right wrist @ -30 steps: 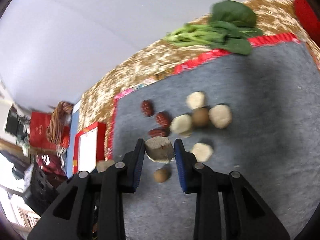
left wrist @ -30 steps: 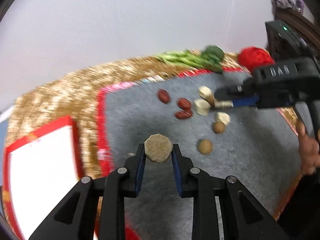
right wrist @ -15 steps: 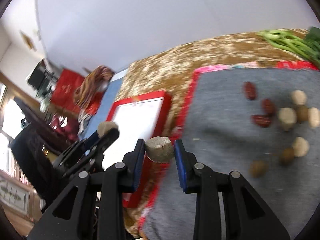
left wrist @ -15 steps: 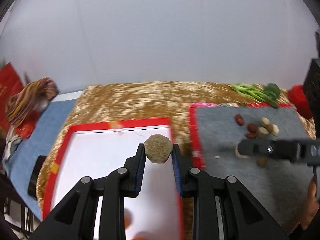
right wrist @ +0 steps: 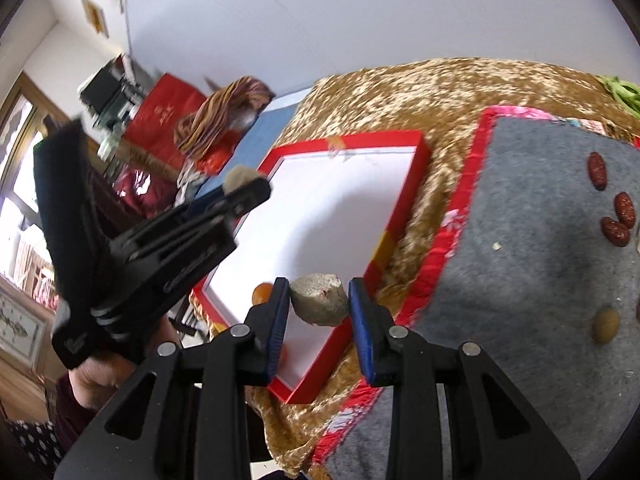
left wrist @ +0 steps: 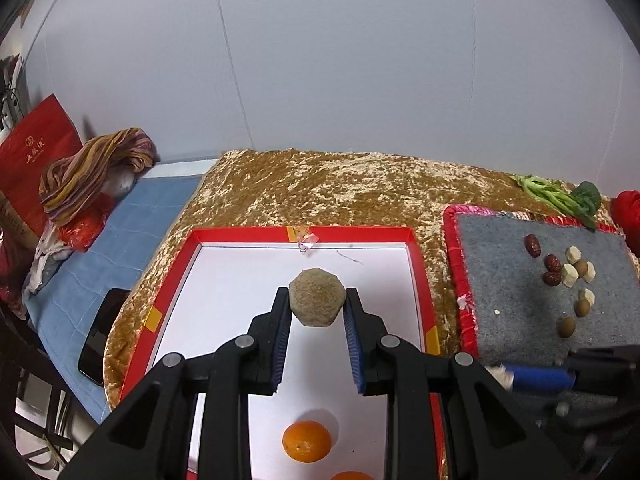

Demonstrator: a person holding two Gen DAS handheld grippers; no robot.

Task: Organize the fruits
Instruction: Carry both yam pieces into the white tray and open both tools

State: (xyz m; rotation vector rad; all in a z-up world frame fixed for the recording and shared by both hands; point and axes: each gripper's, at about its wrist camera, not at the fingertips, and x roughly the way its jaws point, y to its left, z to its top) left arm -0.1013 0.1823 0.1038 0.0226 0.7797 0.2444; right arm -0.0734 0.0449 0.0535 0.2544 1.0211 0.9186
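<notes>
My left claw (left wrist: pixel 317 309) pinched a round brownish-green rough fruit (left wrist: pixel 317 297) above the white-floored red-rimmed tray (left wrist: pixel 240 236) | my right claw (right wrist: pixel 319 305) clamped a grey-brown chunky fruit (right wrist: pixel 320 299) over tray's near rim | two oranges (left wrist: pixel 307 441) in tray

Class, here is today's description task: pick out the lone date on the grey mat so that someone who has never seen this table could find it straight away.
Start at the grey mat with the red border, right of the red-rimmed white tray. On its far part lie three dark red dates beside pale chunks and small brown fruits. The lone date is the farthest one, nearest the greens, apart from the other two dates, which touch.
</notes>
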